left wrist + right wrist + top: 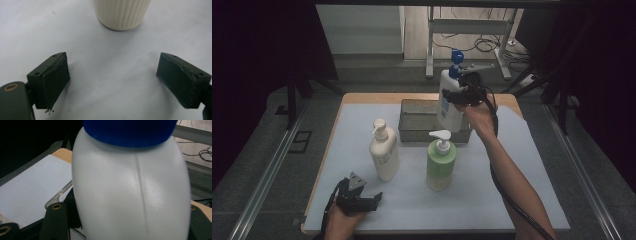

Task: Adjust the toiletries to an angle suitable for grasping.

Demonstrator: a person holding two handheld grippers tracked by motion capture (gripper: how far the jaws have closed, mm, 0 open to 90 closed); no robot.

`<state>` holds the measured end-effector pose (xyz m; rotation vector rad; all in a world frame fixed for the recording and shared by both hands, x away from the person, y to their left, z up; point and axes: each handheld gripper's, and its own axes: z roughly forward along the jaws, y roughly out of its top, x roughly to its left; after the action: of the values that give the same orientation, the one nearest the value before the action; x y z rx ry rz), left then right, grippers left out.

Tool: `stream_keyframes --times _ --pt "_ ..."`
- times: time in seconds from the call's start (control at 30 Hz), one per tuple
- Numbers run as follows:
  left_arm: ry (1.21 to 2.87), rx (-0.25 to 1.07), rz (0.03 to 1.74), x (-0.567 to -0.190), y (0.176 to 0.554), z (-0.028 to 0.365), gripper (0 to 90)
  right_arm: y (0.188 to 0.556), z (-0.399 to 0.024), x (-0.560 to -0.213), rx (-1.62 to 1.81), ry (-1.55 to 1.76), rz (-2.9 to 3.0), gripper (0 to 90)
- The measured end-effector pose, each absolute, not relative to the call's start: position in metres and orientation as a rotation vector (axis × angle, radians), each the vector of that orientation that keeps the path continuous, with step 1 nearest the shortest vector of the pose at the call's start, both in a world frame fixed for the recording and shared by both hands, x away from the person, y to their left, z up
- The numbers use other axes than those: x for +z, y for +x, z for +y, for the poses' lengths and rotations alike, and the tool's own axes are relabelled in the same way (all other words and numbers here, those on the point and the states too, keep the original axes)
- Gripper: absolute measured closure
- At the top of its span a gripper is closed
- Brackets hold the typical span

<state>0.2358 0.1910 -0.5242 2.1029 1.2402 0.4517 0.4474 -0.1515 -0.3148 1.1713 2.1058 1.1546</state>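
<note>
1. Jaws of the left gripper [374,199] stand wide apart with nothing between them; it rests low on the pale mat [492,200] at the table's near-left corner, in the person's left hand [344,222].
2. Just beyond it, in the left gripper view, the ribbed base of the cream pump bottle [122,13] stands upright on the mat, apart from both pads.
3. Beside that bottle, to its right in the high view, a green pump bottle [441,167] stands upright, well apart from either gripper.
4. Behind both sits a metal tray [417,122] on the mat.
5. Farthest off, the right gripper [451,97] clamps the white bottle with a blue cap [449,107] by its body, holding it upright over the tray's right end; in the right gripper view the bottle [130,195] sits between the jaws.
</note>
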Motion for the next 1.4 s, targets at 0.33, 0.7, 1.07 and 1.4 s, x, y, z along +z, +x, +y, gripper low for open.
stream_keyframes --times 0.33,0.7,1.07,1.4 --pt "2.101 0.451 1.240 -0.524 0.236 0.191 10.7 0.459 -0.134 -0.323 1.165 1.158 2.087 39.8" --pt "2.101 0.451 1.240 -0.524 0.236 0.191 10.7 0.470 -0.114 -0.340 1.162 1.149 2.108 39.7" --pt "2.102 0.449 1.243 -0.524 0.236 0.191 10.7 0.472 -0.102 -0.356 1.137 1.151 2.140 39.7" --pt "2.104 0.450 1.242 -0.524 0.236 0.191 10.7 0.469 -0.100 -0.373 1.112 1.151 2.185 39.7"
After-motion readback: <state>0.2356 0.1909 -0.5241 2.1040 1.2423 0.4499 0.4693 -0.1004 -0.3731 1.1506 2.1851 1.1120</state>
